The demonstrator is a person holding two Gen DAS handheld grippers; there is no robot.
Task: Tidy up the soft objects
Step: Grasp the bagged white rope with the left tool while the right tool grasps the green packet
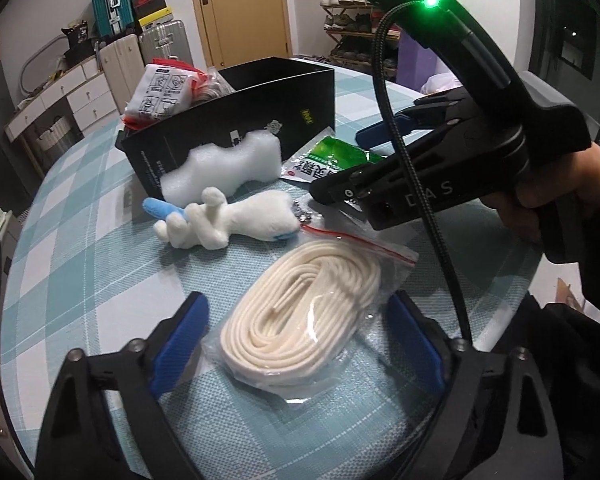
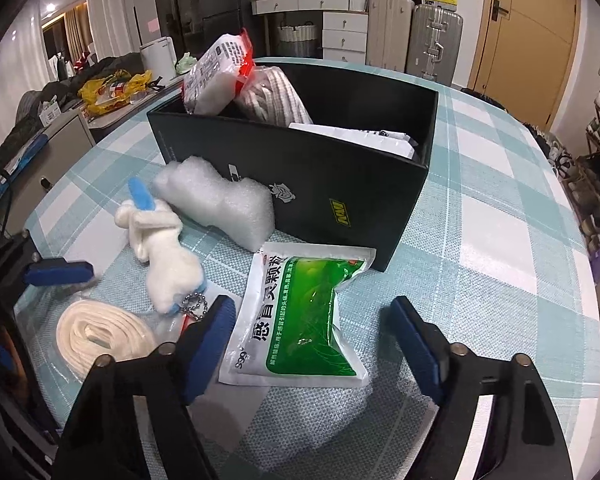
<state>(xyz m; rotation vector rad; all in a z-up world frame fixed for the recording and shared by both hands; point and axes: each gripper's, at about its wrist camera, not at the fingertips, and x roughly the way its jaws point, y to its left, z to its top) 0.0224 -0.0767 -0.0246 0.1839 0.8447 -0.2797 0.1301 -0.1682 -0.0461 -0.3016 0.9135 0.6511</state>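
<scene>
A clear zip bag of cream rope (image 1: 304,316) lies between the open fingers of my left gripper (image 1: 300,320); it also shows in the right wrist view (image 2: 100,336). My right gripper (image 2: 312,324) is open around a green and white sachet (image 2: 300,316), also visible in the left wrist view (image 1: 332,160). A white plush toy (image 1: 224,220) (image 2: 160,252) and a white foam block (image 1: 224,168) (image 2: 220,200) lie in front of a black box (image 1: 260,120) (image 2: 340,184) that holds several soft packets.
The round table has a teal checked cloth (image 1: 80,240) (image 2: 480,240). The right gripper's body (image 1: 460,152) hangs over the table's right side. Suitcases, drawers and a shoe rack stand beyond the table.
</scene>
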